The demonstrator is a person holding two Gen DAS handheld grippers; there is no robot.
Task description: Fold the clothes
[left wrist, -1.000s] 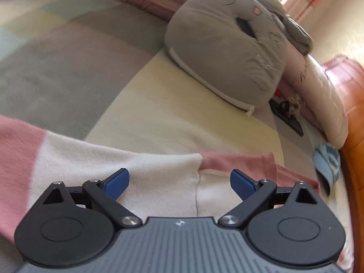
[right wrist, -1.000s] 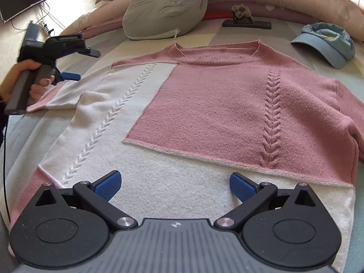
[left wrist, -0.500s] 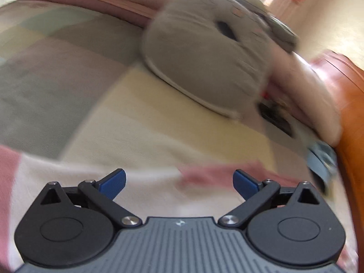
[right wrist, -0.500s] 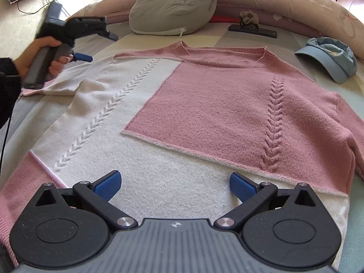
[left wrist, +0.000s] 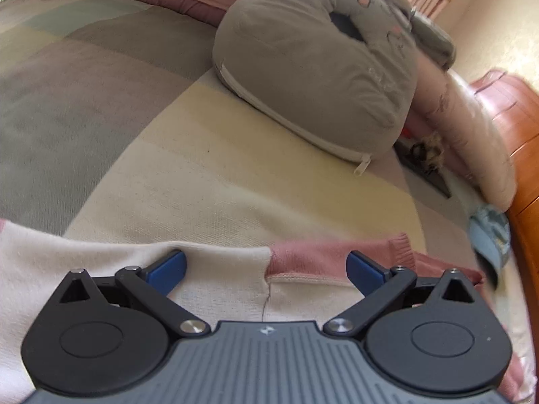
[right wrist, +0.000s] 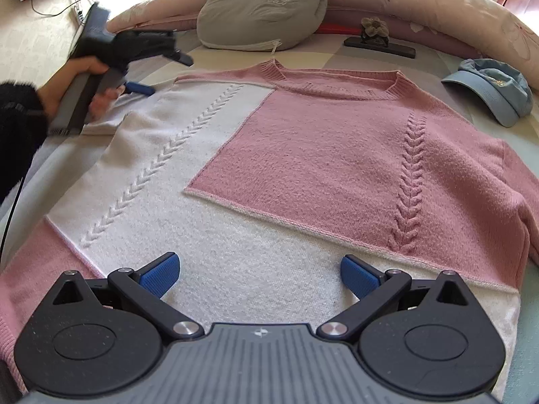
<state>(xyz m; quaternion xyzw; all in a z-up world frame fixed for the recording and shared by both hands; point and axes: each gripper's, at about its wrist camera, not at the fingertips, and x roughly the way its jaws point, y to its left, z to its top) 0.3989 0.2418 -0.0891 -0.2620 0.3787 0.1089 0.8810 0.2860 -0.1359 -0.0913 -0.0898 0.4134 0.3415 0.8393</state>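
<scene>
I have the sweater lying flat and face up on the bed, collar toward the pillows, nothing folded yet. My left gripper sits low over the cream shoulder edge with its fingers spread and nothing between them; my right gripper hovers over the cream hem panel, fingers likewise apart and empty. The main risk I see is pinching only the top knit layer at the shoulder, so the front lifts away from the back and the fold comes out bunched; the soft bedcover could also get caught in the bite because the fingers ride so close to it. If my two grippers lift unevenly, the loose knit would likely stretch and skew. Around the work, the grey cat cushion sits just beyond the collar, a dark phone with a flower charm lies near it, and a blue cap rests just beside the pink sleeve, crowding that side.
</scene>
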